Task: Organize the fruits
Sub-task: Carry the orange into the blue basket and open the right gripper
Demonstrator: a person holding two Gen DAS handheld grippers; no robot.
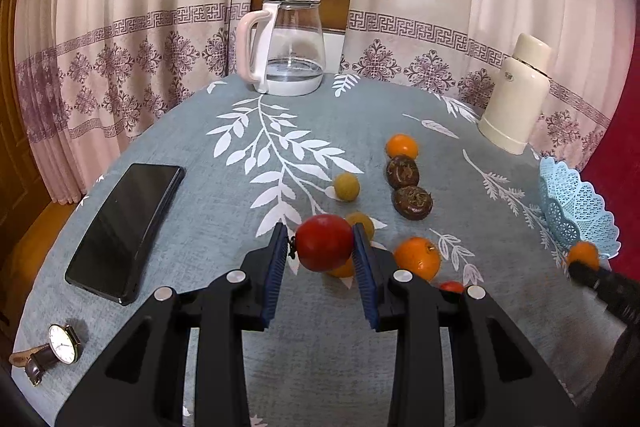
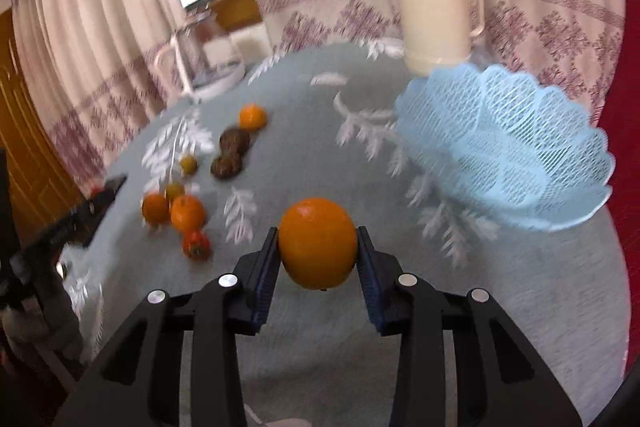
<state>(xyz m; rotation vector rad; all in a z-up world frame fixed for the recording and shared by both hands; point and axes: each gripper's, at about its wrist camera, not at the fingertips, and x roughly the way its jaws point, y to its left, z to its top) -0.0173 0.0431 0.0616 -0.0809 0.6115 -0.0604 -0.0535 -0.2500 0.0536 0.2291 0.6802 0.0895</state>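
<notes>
My left gripper point(image 1: 322, 247) is shut on a round red fruit point(image 1: 325, 242), held just above the grey leaf-print tablecloth point(image 1: 224, 307). My right gripper point(image 2: 318, 247) is shut on an orange point(image 2: 318, 242), lifted over the cloth, left of and below the light blue lattice basket point(image 2: 504, 143). Loose fruit lies on the table: oranges point(image 1: 402, 146) point(image 1: 417, 257), two brown fruits point(image 1: 402, 171) point(image 1: 413, 202), two small yellow ones point(image 1: 346, 187) point(image 1: 362, 223) and a small red one point(image 1: 452, 286). The right wrist view is blurred.
A glass kettle point(image 1: 288, 47) stands at the table's back and a cream thermos point(image 1: 516, 95) at the back right, just behind the basket point(image 1: 576, 203). A black phone point(image 1: 124, 227) and a wristwatch point(image 1: 60, 345) lie on the left. Curtains hang behind.
</notes>
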